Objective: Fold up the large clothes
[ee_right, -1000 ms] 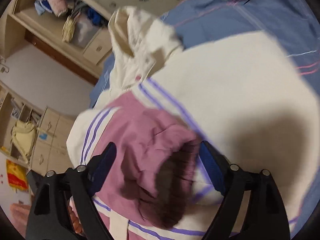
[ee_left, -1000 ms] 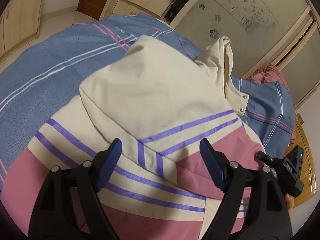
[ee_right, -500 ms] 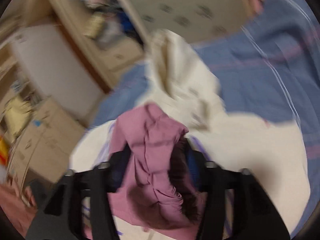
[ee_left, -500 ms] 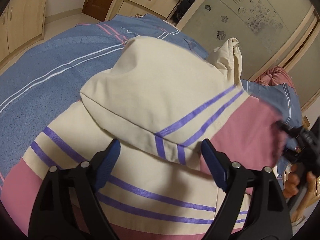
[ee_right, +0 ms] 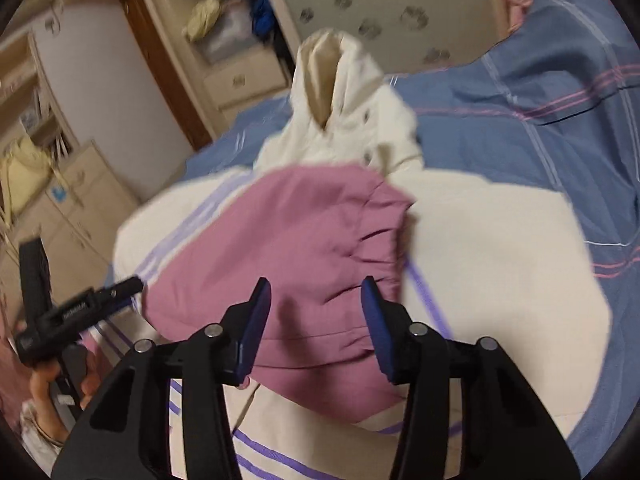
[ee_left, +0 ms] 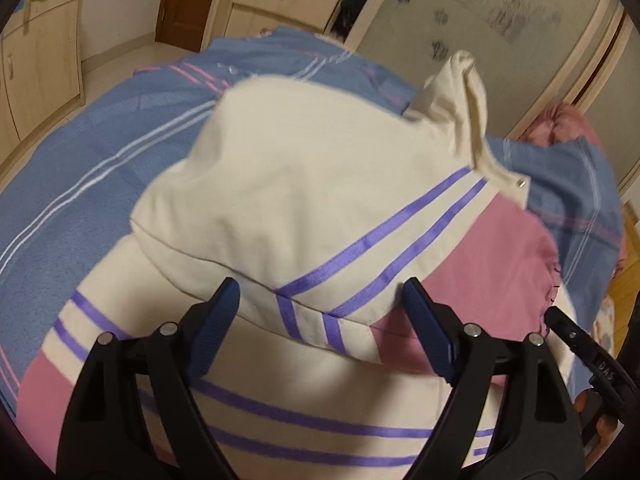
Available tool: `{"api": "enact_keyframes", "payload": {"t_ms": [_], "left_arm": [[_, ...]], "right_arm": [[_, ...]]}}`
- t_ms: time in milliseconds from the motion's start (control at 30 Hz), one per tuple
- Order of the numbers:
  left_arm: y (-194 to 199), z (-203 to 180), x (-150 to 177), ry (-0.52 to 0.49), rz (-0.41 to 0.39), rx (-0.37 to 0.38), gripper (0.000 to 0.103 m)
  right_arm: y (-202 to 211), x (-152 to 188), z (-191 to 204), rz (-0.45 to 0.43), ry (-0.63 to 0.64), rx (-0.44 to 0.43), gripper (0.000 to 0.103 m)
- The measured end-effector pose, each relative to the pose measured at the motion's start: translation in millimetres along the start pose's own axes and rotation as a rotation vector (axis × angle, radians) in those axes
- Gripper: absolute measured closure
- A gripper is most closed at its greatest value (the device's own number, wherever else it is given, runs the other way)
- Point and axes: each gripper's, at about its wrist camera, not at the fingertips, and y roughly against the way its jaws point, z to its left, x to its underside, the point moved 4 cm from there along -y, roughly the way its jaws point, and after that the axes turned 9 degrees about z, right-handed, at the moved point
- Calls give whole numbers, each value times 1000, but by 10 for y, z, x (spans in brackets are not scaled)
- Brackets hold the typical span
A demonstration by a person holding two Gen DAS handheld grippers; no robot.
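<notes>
A cream hooded top point(ee_left: 320, 184) with pink panels and purple stripes lies on the bed, its sleeves folded across the body. It also shows in the right wrist view point(ee_right: 492, 248). Its hood point(ee_right: 340, 92) stands up at the far end. My left gripper point(ee_left: 320, 304) is open and empty just above the folded cream sleeve. My right gripper point(ee_right: 316, 304) is open and empty just above the pink sleeve point(ee_right: 300, 248), which lies across the body with its gathered cuff point(ee_right: 384, 216) to the right. The right gripper's tip shows at the right of the left wrist view point(ee_left: 568, 332).
A blue striped bedcover point(ee_left: 80, 168) lies under the top. Wooden drawers point(ee_left: 276, 0) and a frosted wardrobe door point(ee_left: 480, 20) stand beyond the bed. A pink pillow point(ee_left: 560, 124) lies at the far right. Cabinets point(ee_right: 72, 200) stand at the left.
My right gripper carried the pink sleeve across the body, let it go and opened. The sleeve now lies flat on the top. My left gripper stayed open and barely moved.
</notes>
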Motion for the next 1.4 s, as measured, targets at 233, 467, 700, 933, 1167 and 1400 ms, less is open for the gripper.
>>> {"api": "enact_keyframes", "payload": {"t_ms": [233, 467, 700, 933, 1167, 1400], "left_arm": [[-140, -16, -131, -23, 42, -19, 18], [499, 197, 373, -29, -7, 79, 17], [562, 526, 733, -83, 12, -6, 18], [807, 588, 826, -44, -26, -49, 18], [574, 687, 1011, -86, 48, -193, 17], [1238, 708, 1411, -38, 31, -42, 12]], "right_arm": [[-367, -181, -207, 31, -130, 3, 61], [453, 510, -277, -26, -61, -64, 31], [524, 1060, -1288, 21, -267, 236, 38], [1029, 1180, -1403, -96, -388, 50, 46], [510, 1367, -1267, 123, -370, 154, 43], [1139, 1835, -256, -8, -196, -48, 37]]}}
